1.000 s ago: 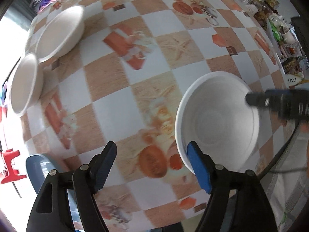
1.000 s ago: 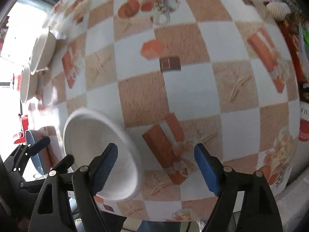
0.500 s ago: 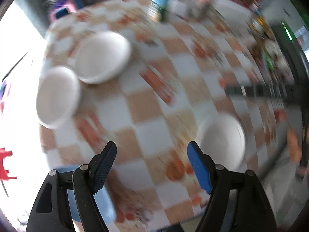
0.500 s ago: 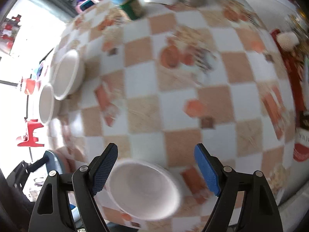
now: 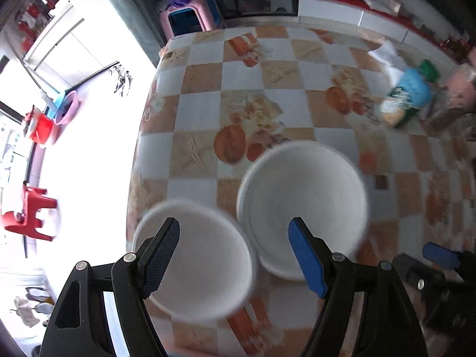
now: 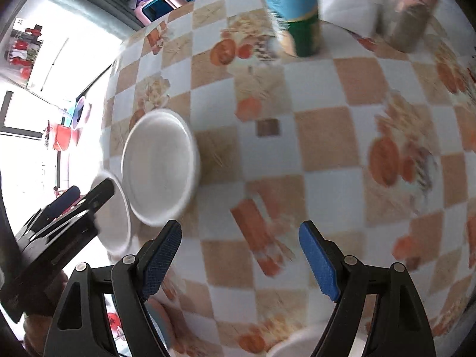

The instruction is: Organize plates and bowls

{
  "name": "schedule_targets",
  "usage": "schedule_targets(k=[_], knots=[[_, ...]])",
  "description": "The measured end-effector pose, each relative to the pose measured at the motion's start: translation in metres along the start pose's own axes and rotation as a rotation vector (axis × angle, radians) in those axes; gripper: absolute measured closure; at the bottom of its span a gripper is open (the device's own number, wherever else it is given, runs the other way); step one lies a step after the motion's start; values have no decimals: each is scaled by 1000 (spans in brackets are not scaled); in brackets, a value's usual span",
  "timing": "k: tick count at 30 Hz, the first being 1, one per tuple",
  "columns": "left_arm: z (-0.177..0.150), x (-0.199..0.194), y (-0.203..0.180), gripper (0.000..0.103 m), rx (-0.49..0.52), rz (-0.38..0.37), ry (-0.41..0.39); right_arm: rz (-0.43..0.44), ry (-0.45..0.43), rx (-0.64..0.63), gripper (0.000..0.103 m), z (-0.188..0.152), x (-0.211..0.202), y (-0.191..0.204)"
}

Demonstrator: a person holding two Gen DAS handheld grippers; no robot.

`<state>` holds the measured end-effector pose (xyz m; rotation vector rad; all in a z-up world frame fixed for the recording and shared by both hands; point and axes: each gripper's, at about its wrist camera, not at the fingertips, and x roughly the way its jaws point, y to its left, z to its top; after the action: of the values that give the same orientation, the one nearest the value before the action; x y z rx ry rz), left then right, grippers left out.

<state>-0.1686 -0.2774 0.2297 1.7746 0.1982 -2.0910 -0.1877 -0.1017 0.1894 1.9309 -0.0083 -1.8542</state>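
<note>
- On my left wrist view I see two white bowls side by side near the bench's left edge: the near bowl [image 5: 202,264] sits low in frame and the far bowl [image 5: 302,205] is just beyond it to the right, their rims touching or nearly so; blur keeps me from telling which.
- The left gripper [image 5: 235,255] hangs above them with its fingers spread wide and nothing between them; the left finger shows over the near bowl, the right one over the far bowl's front rim.
- On my right wrist view the same far bowl [image 6: 160,166] lies left of centre, with the near bowl [image 6: 114,211] partly hidden behind the left gripper's black frame.
- The right gripper [image 6: 241,255] has its fingers wide apart and empty, over bare checkered cloth, well to the right of both bowls.
- A third white rim [image 6: 293,346] peeks in at the bottom edge of the right view; I cannot tell more of it.
- The bench [image 5: 333,77] wears an orange-and-white checkered cloth.
- Far across it stands a blue-and-green bottle [image 6: 297,15] and beside it a blurred grey container [image 6: 407,20], well apart from the bowls.
- Off the bench, a pink stool [image 5: 190,20] stands beyond the far edge and a red chair [image 5: 26,211] on the bright floor to the left.
</note>
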Motion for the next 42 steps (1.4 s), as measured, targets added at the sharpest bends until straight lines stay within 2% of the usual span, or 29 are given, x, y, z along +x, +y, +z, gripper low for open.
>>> schedule_targets(k=[9, 16, 18, 20, 22, 24, 26, 34, 42], knots=[[30, 39, -12, 24, 74, 25, 17, -37, 45, -10, 21, 23, 42, 18], [36, 70, -24, 24, 145, 57, 66, -54, 74, -16, 21, 27, 66, 21], [35, 75, -28, 29, 164, 64, 87, -44, 80, -18, 35, 28, 70, 21], [34, 78, -33, 42, 176, 45, 110, -22, 87, -10, 46, 28, 73, 19], [33, 78, -37, 60, 168, 2, 123, 22, 93, 4, 54, 27, 73, 16], [33, 77, -42, 68, 176, -14, 130, 60, 110, 14, 73, 27, 75, 13], [29, 75, -52, 70, 200, -29, 136, 61, 122, 14, 85, 26, 75, 10], [-15, 67, -91, 71, 292, -51, 138, 3, 152, -51, 85, 4, 63, -21], [-77, 56, -115, 71, 295, -96, 187, -31, 220, -91, 85, -53, 54, -55]])
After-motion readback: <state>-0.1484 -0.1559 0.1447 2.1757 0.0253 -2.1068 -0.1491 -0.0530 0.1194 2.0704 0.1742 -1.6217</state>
